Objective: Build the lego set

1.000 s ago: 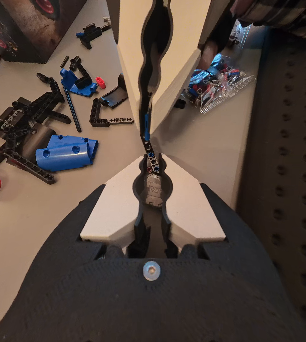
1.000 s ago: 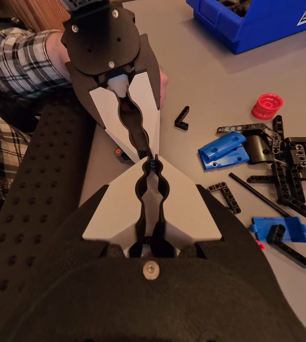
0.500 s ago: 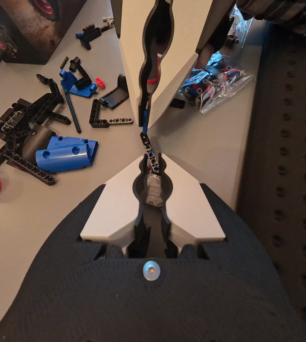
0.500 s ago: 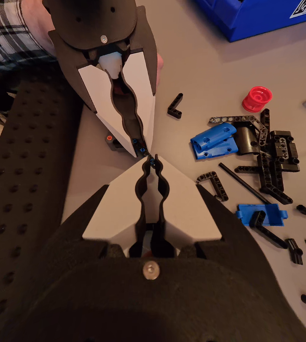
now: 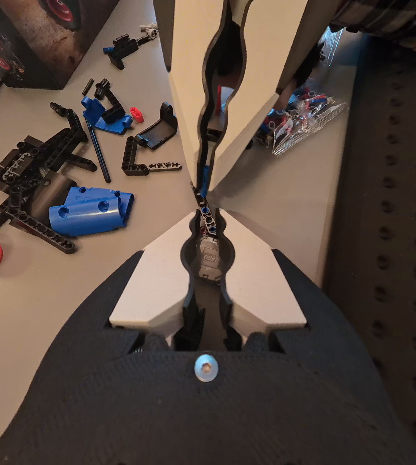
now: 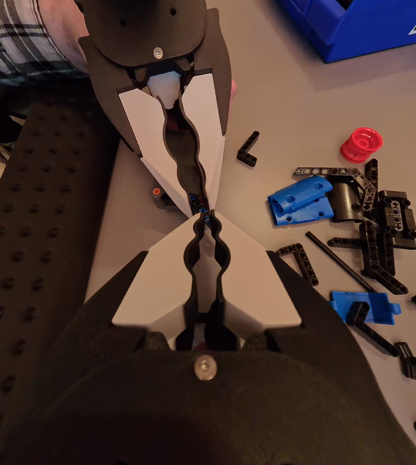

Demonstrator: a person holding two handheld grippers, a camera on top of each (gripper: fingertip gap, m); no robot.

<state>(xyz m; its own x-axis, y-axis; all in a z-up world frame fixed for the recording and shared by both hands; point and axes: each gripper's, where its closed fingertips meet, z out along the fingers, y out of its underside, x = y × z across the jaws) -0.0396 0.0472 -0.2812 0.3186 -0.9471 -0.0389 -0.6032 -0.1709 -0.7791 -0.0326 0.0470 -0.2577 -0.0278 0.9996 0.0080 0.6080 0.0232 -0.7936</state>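
Black beam (image 5: 206, 214) in left gripper (image 5: 208, 221), jaws pinching it. Right gripper (image 6: 207, 219), pinching blue pin (image 5: 204, 185), has closed back in; pin tip now meets beam end, apparently seating.

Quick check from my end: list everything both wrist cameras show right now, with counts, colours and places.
Holed beam: one, black with blue pins, in the left gripper's tips.
Pin: one, blue, in the right gripper's tips, meeting the beam.
Curved panels: two, blue, stacked on the table.
Wheel hub: one, red, beyond the panels.
Loose beams: many, black, scattered.
Parts bag: one, clear, table edge.
Bin: one, blue, far corner.
Box: one, dark, far end.
Left gripper: shut.
Right gripper: shut.
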